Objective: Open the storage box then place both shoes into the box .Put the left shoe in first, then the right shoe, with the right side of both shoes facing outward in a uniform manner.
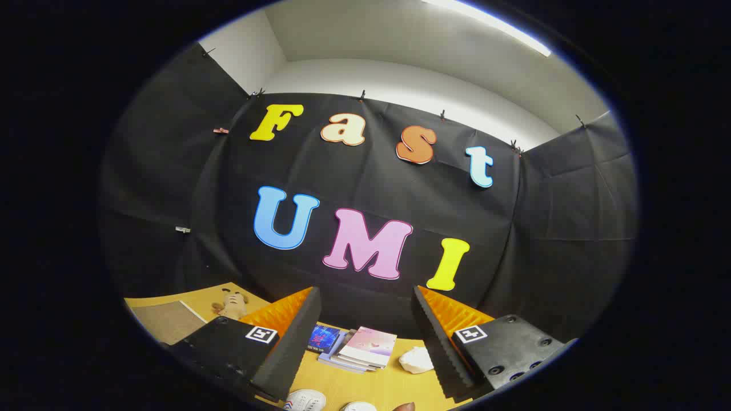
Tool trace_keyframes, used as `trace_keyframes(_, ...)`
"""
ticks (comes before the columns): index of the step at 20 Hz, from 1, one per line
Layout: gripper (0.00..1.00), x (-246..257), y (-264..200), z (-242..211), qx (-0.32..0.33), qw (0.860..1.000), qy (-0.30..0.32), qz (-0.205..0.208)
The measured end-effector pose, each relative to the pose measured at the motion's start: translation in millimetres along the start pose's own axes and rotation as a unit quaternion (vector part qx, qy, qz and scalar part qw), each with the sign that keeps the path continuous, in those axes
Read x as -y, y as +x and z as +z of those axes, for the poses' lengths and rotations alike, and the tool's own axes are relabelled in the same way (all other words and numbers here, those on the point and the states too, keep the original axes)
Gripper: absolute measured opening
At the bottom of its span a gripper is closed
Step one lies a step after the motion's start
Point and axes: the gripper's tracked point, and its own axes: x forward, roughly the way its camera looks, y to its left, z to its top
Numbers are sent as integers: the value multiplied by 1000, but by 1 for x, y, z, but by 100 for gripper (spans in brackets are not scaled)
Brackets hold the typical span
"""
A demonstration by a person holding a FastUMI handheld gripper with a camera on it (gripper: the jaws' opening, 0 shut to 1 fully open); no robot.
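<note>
Shoes below open gripper, books btwn fingers.

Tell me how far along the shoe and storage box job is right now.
Nothing looks done yet. The gripper is open and holds nothing, raised toward the booth wall. Two white shoes sit on the table below the fingers, not yet picked up. A stack of books and a crumpled white item lie beyond them. Opening the box and placing both shoes remain.

Books on table, beyond fingers
</note>
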Motion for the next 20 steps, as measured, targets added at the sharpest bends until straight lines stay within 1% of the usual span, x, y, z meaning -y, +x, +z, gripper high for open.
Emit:
trace_keyframes(7,96,2,4,-2,0,1000,1,8)
trace_keyframes(17,96,-3,-9,-9,-9,1000,1,6)
trace_keyframes(20,96,-9,-11,-13,-13,1000,6,14)
